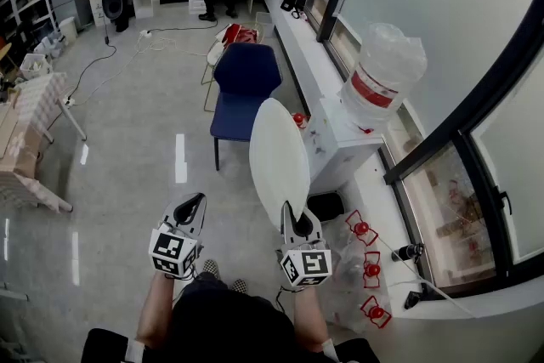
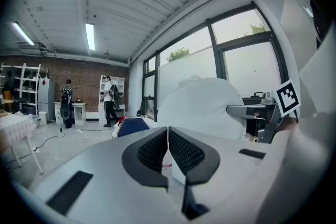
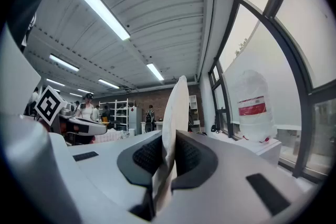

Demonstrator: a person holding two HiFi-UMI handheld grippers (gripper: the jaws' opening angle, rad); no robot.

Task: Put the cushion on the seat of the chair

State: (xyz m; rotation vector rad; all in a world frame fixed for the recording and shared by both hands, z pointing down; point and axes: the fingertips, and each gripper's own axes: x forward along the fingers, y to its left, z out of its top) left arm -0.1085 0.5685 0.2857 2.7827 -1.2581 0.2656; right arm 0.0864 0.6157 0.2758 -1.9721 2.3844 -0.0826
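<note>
- We have the right tongs (image 1: 294, 218) pinching the white round cushion (image 1: 279, 159) at its lower rim. The pads are pressed onto the fabric with only the thin edge between them.
- The cushion stands upright, edge-on to us, in the air above the floor. We read that as a carry pose: gripped low, the disc keeps clear of our legs and of the white cabinet (image 1: 344, 140) just to its right.
- Our left tongs (image 1: 190, 210) are pressed together on nothing, held alongside and apart from the cushion. One grip looks enough for something this light.
- The blue chair (image 1: 245, 89) sits ahead, well apart from the cushion, with its seat bare and its front toward us.
- We judge this as the transport phase, with placement not yet done. Next we need to close in on the chair, then tip the cushion flat over the seat before letting go.
- Risk: with a thin rim grip on soft fabric, it may flop or slip when tilted. The left tongs could steady the far edge.
</note>
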